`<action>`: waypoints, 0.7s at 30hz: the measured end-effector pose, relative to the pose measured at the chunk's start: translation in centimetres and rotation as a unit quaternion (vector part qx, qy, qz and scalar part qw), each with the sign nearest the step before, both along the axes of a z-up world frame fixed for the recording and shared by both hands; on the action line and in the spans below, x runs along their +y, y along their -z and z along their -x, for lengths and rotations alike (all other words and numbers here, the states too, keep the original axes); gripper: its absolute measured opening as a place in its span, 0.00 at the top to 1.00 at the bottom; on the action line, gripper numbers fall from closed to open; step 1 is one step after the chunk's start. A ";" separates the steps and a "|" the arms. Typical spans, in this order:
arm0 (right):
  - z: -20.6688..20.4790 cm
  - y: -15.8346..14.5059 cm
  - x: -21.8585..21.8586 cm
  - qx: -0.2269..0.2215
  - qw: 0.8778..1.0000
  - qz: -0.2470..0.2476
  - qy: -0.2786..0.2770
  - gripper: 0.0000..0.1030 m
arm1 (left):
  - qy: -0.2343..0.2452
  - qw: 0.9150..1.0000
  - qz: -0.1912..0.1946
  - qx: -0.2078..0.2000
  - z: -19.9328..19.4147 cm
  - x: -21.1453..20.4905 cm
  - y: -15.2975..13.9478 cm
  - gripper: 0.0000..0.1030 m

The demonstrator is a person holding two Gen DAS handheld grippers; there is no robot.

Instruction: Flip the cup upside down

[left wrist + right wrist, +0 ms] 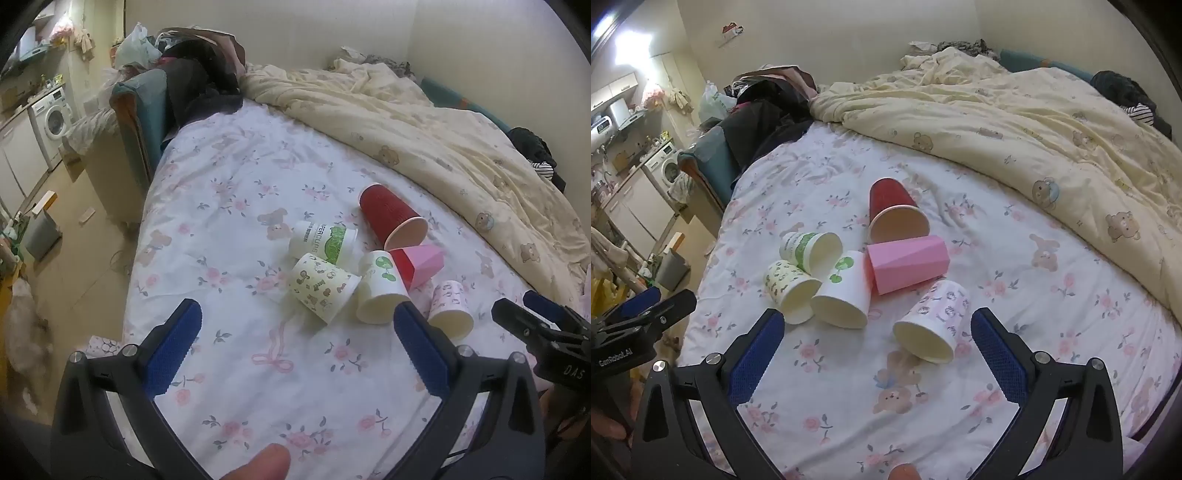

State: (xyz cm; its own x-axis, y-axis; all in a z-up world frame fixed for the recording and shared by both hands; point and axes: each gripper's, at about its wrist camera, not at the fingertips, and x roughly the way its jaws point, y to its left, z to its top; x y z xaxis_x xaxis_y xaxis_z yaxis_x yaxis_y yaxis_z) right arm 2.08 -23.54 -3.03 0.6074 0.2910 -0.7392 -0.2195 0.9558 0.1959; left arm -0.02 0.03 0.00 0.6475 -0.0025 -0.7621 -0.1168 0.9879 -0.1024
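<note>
6 cups lie tipped on the bed (849,387), clustered round the pink cup (908,264): red cup (894,210) just behind it, 3 white printed ones to its left, a pale cup (932,321) in front. Right tongs (877,339) apart, empty, mouth facing the pale cup. Left tongs (297,334) apart, empty, short of the bear cup (323,286). Step looks like approach. Next: close on 1 cup's wall, lift, turn rim down.

Floral-sheeted bed (871,413), rumpled cream duvet (1052,122), plain pale walls (831,33), washing machine (51,118) (far left), perhaps a kitchenette
</note>
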 end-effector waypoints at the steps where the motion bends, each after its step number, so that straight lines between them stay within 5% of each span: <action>1: 0.1 -0.1 0.0 -0.002 1.000 0.001 0.000 0.00 | 0.000 1.000 -0.001 0.000 0.0 0.0 0.0 0.00; 21: -0.1 0.0 0.3 0.000 1.000 0.006 -0.005 0.00 | -0.001 1.000 -0.005 0.001 0.4 0.2 0.0 0.00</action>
